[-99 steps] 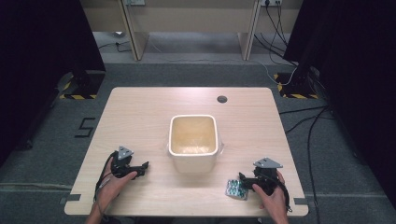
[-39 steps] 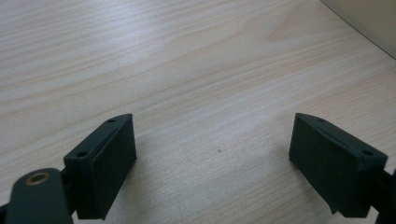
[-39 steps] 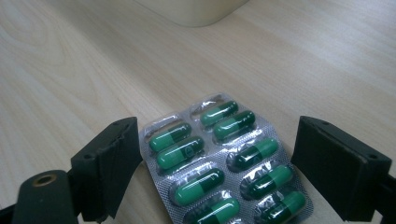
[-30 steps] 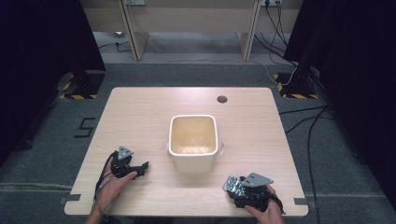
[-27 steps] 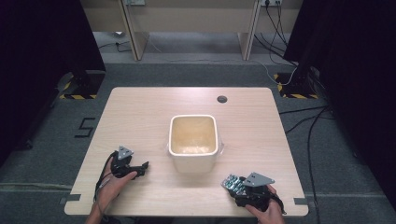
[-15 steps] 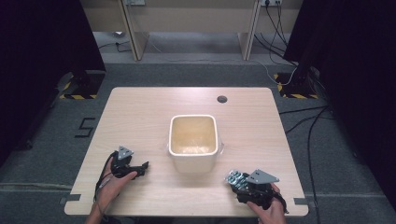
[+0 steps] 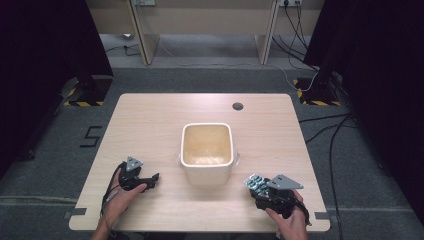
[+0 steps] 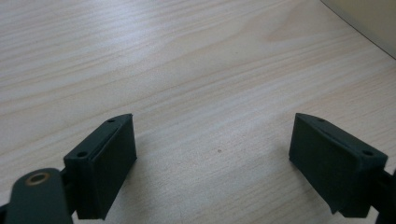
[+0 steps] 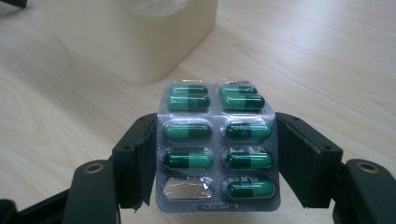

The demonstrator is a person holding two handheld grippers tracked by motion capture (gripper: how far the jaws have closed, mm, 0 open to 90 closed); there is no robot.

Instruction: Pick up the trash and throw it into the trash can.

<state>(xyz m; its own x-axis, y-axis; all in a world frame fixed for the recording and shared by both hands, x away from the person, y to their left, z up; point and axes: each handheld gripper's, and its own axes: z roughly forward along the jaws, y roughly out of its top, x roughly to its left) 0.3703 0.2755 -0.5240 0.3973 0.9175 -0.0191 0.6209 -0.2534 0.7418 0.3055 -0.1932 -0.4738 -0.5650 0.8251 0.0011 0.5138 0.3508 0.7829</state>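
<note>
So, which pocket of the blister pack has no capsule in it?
On the blister pack held in the right claw, it is the crushed pocket in the left column, nearest the camera; every other pocket holds a green capsule.

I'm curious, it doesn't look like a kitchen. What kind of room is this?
Probably a lab or test room. A bare wooden table stands on grey carpet between dark curtains, cables trail over the floor, and yellow-black hazard tape marks stand feet.
</note>
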